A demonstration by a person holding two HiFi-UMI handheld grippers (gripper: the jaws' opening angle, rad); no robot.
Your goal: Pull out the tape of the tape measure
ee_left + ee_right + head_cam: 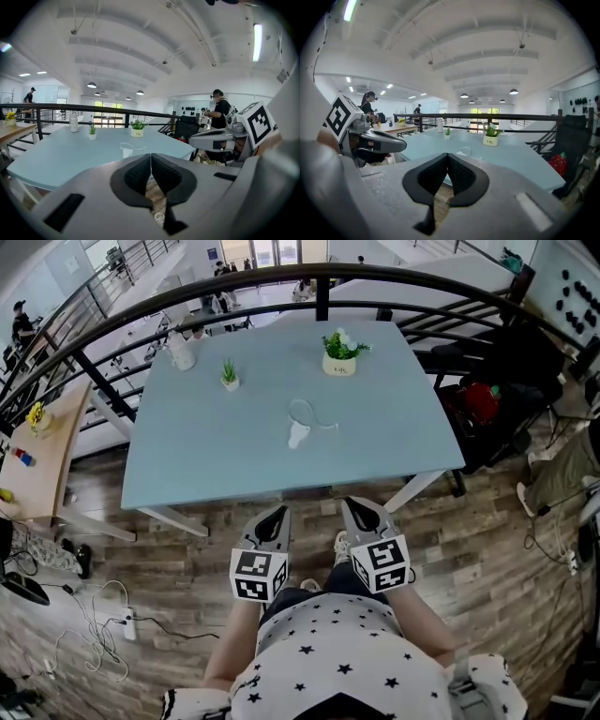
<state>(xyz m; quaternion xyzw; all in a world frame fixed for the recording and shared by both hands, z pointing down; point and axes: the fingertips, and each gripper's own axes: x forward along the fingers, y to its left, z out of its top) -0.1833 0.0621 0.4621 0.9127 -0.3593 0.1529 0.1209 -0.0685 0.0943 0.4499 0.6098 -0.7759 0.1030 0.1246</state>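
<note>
Star-printed shirt (328, 643) fills the bottom of the head view. Just beyond it the left gripper (277, 513) and right gripper (360, 507) are held side by side above the wooden floor (187, 568), short of the desk's near edge. Each gripper's own view shows its dark pads pressed together with nothing between them, so both sets of jaws are closed and empty.

Past them lies the pale blue desk (206, 456). The tape measure (298, 434) rests near its middle, well apart from both grippers. It is a small white case with a thin loop curling off its far side. Further back stand a small plant (230, 374), a potted plant (339, 352) and a bottle (180, 351), with the dark railing (187, 298) behind them.

The case looks light and smooth, so it would likely skate on the desk if tugged without being held. It is probably best for one gripper to pinch the case across its flat sides while the other takes the loop or free end. The tape itself looks thin and limp, so it would want a firm, square pinch and a straight pull. Whether the loop is tape or a cord is too small to tell.
</note>
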